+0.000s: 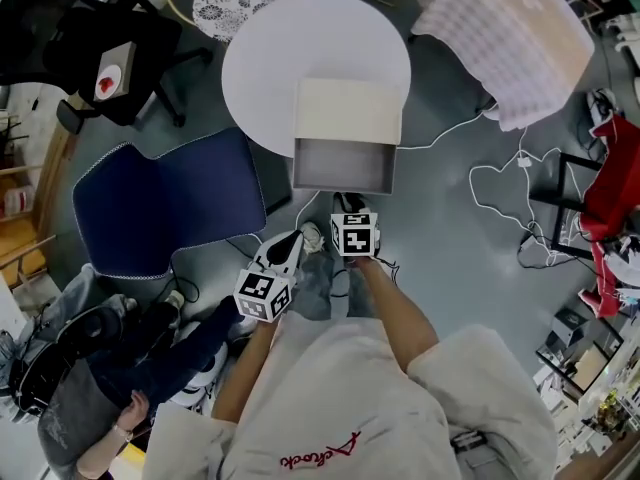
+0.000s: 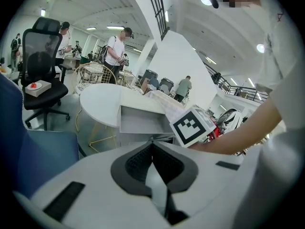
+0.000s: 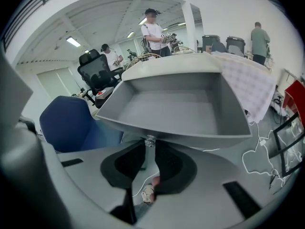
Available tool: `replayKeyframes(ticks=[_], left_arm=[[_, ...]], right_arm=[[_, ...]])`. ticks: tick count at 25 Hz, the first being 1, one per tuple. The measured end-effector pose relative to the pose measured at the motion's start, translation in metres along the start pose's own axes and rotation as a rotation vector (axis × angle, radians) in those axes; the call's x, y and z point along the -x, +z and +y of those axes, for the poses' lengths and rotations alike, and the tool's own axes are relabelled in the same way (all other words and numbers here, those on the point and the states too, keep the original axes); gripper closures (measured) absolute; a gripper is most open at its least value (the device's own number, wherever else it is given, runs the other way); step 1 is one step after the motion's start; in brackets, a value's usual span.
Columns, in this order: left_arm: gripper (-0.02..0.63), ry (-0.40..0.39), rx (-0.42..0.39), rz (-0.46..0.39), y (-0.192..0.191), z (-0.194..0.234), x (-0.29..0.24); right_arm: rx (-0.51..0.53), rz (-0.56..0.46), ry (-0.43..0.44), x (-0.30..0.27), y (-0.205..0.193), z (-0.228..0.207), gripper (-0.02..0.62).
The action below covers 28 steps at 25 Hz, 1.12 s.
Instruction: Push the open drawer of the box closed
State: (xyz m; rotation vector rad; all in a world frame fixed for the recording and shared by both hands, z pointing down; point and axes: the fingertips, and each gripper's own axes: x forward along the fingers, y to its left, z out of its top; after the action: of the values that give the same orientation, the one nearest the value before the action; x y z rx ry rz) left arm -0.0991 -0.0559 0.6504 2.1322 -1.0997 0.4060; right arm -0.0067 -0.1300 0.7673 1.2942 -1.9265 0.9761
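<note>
Our left gripper (image 2: 152, 145) hangs back with its jaws together on nothing, since one tool seems enough for a push. The right gripper (image 3: 149, 149) looks pinched on the small knob (image 3: 150, 140) at its tips, probably to steady the shove. Just beyond, the drawer (image 3: 190, 104) stands pulled out, grey and empty, from the cream box (image 1: 348, 108) on the round table (image 1: 265, 63).

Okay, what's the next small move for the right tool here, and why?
Probably push the right tool straight forward. Its tips sit on the knob at the front of the drawer, which stands open, well out of the box on the round table.
</note>
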Motion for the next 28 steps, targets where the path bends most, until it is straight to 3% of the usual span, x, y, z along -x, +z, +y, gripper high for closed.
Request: replayKeyframes(ticks=[14,28], left_arm=[[0.594,-0.023,-0.013,-0.043,0.019,-0.01,-0.013],[0.594,-0.001,0.02,-0.037,0.006,-0.006,-0.008]], right_arm=[[0.004,-0.007,0.013,0.016,0.01,0.0,0.522],[0.021,-0.022,0.0,-0.008,0.038,-0.011,0.522]])
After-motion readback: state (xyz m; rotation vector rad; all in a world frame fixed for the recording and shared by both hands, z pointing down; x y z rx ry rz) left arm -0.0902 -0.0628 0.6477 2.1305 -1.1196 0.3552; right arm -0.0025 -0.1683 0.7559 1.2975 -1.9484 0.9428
